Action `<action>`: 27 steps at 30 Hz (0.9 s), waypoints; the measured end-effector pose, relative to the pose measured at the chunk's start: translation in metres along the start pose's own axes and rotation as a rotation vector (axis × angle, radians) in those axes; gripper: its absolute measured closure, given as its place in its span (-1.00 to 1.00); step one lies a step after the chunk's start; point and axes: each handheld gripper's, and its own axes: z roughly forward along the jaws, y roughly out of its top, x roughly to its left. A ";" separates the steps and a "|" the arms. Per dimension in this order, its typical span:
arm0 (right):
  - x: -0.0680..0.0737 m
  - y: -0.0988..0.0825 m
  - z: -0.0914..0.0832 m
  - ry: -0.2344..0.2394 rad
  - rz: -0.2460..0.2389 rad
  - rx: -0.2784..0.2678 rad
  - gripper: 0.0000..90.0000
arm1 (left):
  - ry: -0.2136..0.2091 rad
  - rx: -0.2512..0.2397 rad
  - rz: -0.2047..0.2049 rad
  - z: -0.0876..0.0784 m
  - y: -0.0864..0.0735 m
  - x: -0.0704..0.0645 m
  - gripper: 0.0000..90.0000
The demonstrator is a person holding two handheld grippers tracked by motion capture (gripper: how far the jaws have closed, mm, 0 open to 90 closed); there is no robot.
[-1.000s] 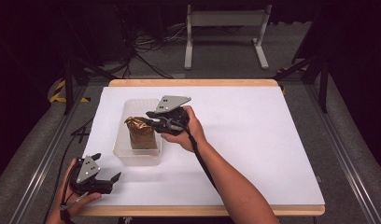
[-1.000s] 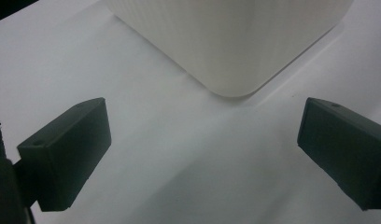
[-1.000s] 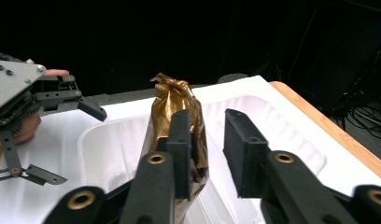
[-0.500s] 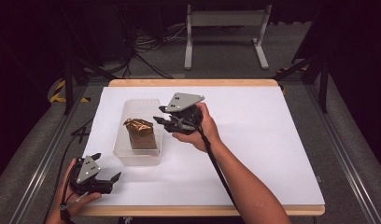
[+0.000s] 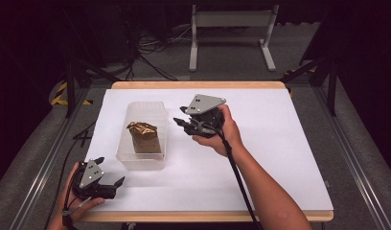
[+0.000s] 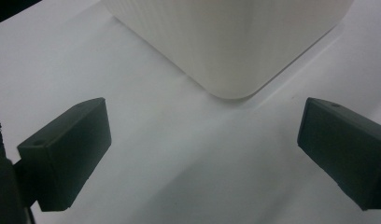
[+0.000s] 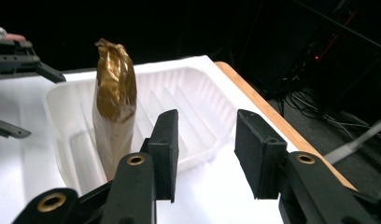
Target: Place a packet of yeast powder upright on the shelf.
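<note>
Black jaws of the right gripper (image 5: 181, 122), just opening, stand apart with nothing between them, beside the clear tub (image 5: 143, 163). Inside it stands a gold bag (image 5: 143, 137). Left gripper (image 5: 109, 181) rests wide open near the tub's corner.

The right gripper (image 5: 184, 122) hangs above the middle of the table, tilted toward its left edge, its jaws partly apart after just opening, nothing between them. The left gripper (image 5: 109, 171) rests at the near left corner, jaws spread wide.
</note>
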 end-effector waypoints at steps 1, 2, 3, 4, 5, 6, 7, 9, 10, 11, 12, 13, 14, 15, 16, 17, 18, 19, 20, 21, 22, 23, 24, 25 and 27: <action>0.000 -0.001 -0.002 -0.008 -0.003 0.005 0.32 | 0.001 0.001 0.006 0.000 0.000 0.000 -0.92; -0.001 -0.002 -0.003 -0.010 -0.006 0.008 0.32 | 0.000 0.000 -0.001 0.000 0.000 0.000 -0.92; -0.001 -0.003 -0.005 -0.011 -0.009 0.016 0.31 | 0.001 0.001 0.002 0.000 0.000 0.000 -0.92; -0.002 -0.004 -0.006 -0.016 -0.012 0.021 0.30 | 0.000 0.001 0.004 0.000 0.000 0.000 -0.92; -0.002 -0.005 -0.007 -0.018 -0.015 0.028 0.29 | -0.001 0.001 0.004 0.000 0.000 0.000 -0.92; -0.002 -0.006 -0.008 -0.022 -0.016 0.037 0.28 | -0.001 0.001 0.003 0.000 0.000 0.000 -0.92; -0.002 -0.007 -0.009 -0.026 -0.023 0.043 0.27 | 0.000 0.001 0.003 0.000 0.000 0.000 -0.92; -0.002 -0.010 -0.011 -0.039 -0.037 0.060 0.26 | 0.001 0.001 0.008 0.000 0.000 0.000 -0.92; -0.002 -0.012 -0.012 -0.042 -0.041 0.066 0.25 | -0.001 0.000 -0.001 0.000 0.000 0.000 -0.92; -0.002 -0.013 -0.013 -0.043 -0.045 0.074 0.24 | 0.000 0.000 0.001 0.000 0.000 0.000 -0.92; -0.002 -0.016 -0.014 -0.048 -0.053 0.086 0.24 | 0.002 0.001 0.007 0.000 0.000 0.000 -0.92; -0.002 -0.017 -0.014 -0.051 -0.054 0.090 0.24 | 0.002 0.001 0.006 0.000 0.000 0.000 -0.92; -0.003 -0.020 -0.015 -0.053 -0.054 0.098 0.23 | -0.001 0.001 -0.004 0.001 0.000 -0.001 -0.92; -0.004 -0.021 -0.016 -0.056 -0.056 0.104 0.21 | 0.001 0.003 0.006 0.001 0.000 -0.001 -0.92; -0.005 -0.023 -0.016 -0.062 -0.059 0.112 0.20 | 0.003 0.006 0.010 0.001 0.001 -0.001 -0.92; -0.006 -0.026 -0.018 -0.069 -0.057 0.116 0.20 | 0.001 0.007 0.015 0.001 0.001 0.000 -0.92; -0.007 -0.028 -0.018 -0.071 -0.052 0.118 0.18 | -0.001 0.008 0.014 0.001 0.001 -0.001 -0.92; -0.008 -0.031 -0.019 -0.072 -0.047 0.126 0.18 | 0.000 0.008 0.014 0.001 0.001 -0.001 -0.92; -0.008 -0.034 -0.020 -0.080 -0.050 0.133 0.17 | 0.002 0.009 0.015 0.001 0.001 0.000 -0.92; -0.010 -0.037 -0.021 -0.079 -0.047 0.136 0.16 | 0.001 0.009 0.015 0.001 0.001 0.000 -0.92; -0.011 -0.039 -0.022 -0.079 -0.045 0.140 0.16 | -0.003 0.010 0.011 0.001 0.001 -0.001 -0.92; -0.011 -0.041 -0.022 -0.085 -0.045 0.147 0.14 | -0.002 0.009 0.006 0.002 0.001 -0.001 -0.92; -0.012 -0.044 -0.023 -0.091 -0.045 0.152 0.13 | -0.002 0.010 0.007 0.002 0.001 -0.001 -0.92; -0.013 -0.046 -0.024 -0.091 -0.039 0.156 0.12 | -0.002 0.009 0.007 0.001 0.001 -0.001 -0.92; -0.015 -0.052 -0.026 -0.096 -0.028 0.161 0.10 | -0.003 0.009 0.009 0.001 0.001 -0.001 -0.92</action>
